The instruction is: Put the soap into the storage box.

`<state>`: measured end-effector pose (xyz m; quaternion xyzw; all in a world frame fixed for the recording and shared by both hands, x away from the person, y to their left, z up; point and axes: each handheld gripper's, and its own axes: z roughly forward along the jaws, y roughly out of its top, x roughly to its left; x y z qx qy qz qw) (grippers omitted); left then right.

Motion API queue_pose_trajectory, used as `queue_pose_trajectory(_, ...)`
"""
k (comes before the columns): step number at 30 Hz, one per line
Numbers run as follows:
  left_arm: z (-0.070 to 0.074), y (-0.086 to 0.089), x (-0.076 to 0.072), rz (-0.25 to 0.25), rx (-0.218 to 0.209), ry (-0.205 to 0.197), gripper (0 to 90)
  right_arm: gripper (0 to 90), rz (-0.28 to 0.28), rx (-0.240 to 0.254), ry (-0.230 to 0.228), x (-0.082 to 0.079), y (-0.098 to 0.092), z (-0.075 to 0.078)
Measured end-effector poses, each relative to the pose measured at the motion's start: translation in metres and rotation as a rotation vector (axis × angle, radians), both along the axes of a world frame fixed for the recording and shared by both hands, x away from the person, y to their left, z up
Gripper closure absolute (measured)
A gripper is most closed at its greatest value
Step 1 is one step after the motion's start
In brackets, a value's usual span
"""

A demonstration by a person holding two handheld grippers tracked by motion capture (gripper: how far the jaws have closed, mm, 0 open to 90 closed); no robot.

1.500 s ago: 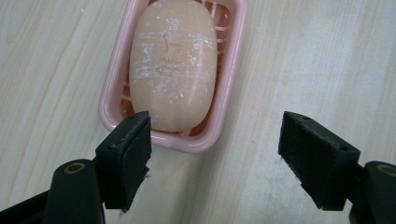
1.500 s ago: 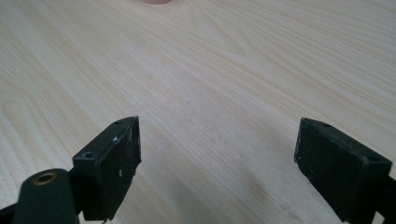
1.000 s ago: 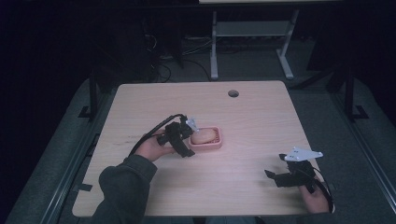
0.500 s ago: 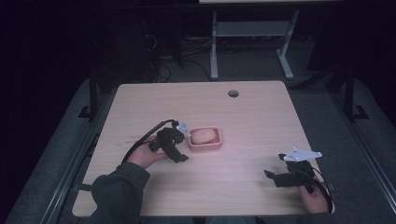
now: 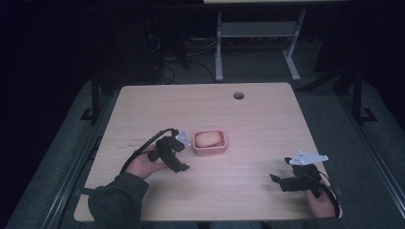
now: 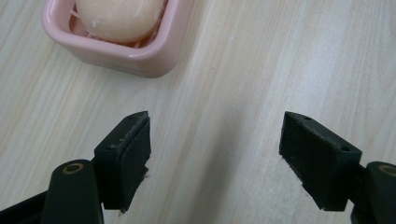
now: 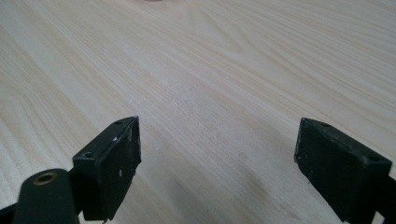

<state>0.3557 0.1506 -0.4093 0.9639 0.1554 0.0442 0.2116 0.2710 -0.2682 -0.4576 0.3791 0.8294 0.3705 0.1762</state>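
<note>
The left gripper, jaws apart and empty, hangs just short of the pink soap dish holding the soap; the step looks like release. The right gripper, jaws apart, rests on the desk. Next, likely retreat.

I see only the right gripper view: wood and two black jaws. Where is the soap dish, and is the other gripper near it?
Observer: The pink soap dish sits near the table's middle, left of the right gripper.
Operator: Is something inside it?
Observer: Yes, a pale rounded soap lies in it.
Operator: And the left gripper?
Observer: The left gripper is open and empty, just beside the dish, over bare table.
</note>
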Motion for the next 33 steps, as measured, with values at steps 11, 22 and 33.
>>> queue_pose_trajectory(11, -0.005, 0.007, -0.01, -0.001, -0.003, 0.0, 24.7, 14.1, -0.006, 0.006, 0.002, 0.0, 0.0, 0.0)
queue_pose_trajectory(22, -0.013, 0.018, -0.018, 0.011, -0.011, 0.014, 24.7, 14.1, -0.008, 0.005, 0.003, 0.0, 0.0, 0.0)
queue_pose_trajectory(33, -0.016, 0.032, -0.029, 0.031, -0.025, 0.016, 24.6, 14.1, -0.01, 0.004, 0.005, 0.0, 0.0, -0.001)
